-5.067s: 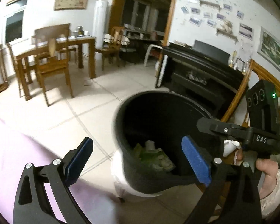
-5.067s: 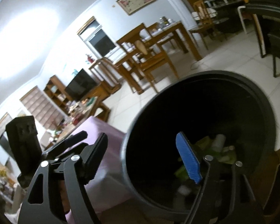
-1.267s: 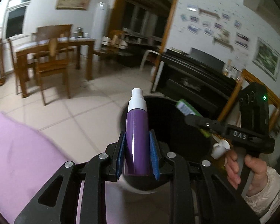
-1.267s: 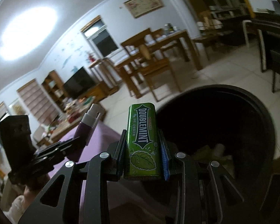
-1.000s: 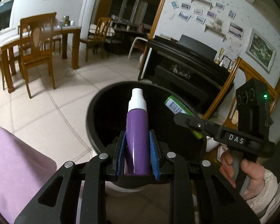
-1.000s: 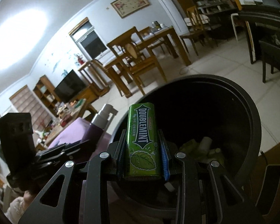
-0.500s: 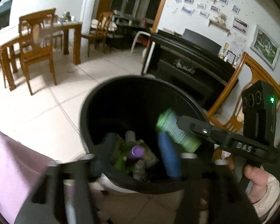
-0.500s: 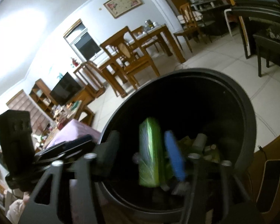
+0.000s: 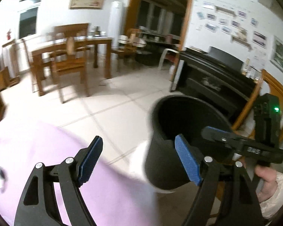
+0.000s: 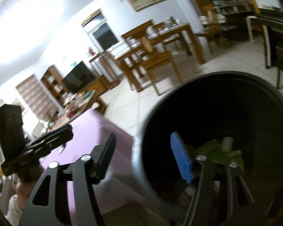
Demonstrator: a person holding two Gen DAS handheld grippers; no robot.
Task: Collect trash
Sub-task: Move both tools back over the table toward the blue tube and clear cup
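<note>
Dim, motion-blurred fisheye frames; ceiling glare

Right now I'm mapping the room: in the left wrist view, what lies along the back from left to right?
Dining table → white column unit → doorway → piano.

Left wrist view looked forward past its own spread fingers, above the purple tablecloth's [image 9: 37, 150] edge, with the black bin [image 9: 179, 128] close at lower right. Right wrist view sat nearer the bin [image 10: 226, 113], tilted, facing down into its mouth. Both views shared the bin, tablecloth [image 10: 92, 126], dining table [image 9: 71, 45] [image 10: 171, 32], tiled floor [image 9: 113, 103] and each other's gripper.
</note>
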